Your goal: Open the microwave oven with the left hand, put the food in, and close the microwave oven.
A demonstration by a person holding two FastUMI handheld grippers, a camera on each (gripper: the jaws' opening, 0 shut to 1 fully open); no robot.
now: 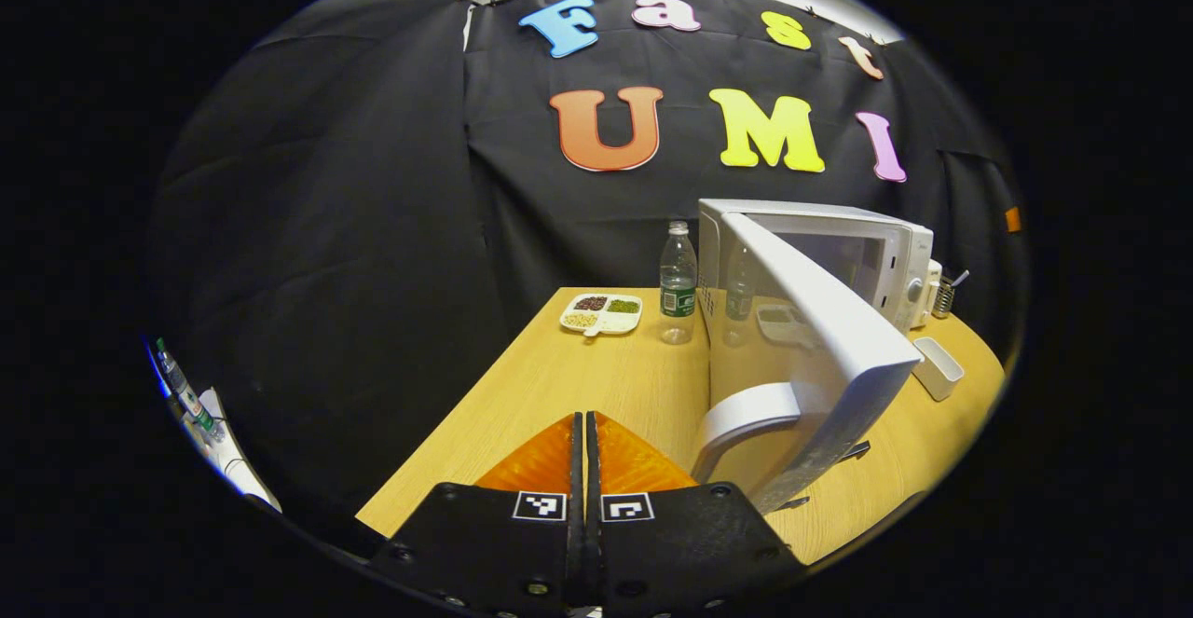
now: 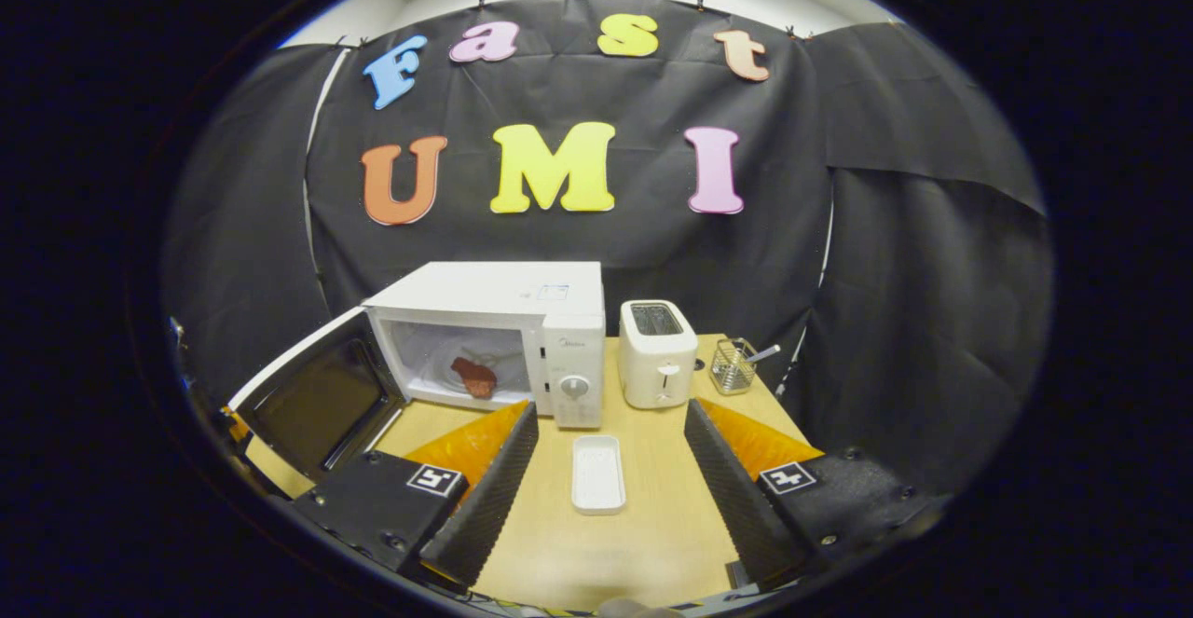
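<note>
- Microwave oven, a white boxy metal one [image 2: 494,338], is sitting at the table's far side, its dark-windowed door [image 2: 322,404] hanging open toward nine o'clock.
- Reddish-brown food [image 2: 475,377] is lying on the plate inside.
- Left gripper [image 1: 584,432] is showing its tongs pressed together, empty, beside the door's curved white handle [image 1: 746,413].
- Right gripper [image 2: 610,432] is holding its tongs wide, empty.
- Door is looking stiff, hinged and light; pushing its outer edge seems best.
</note>
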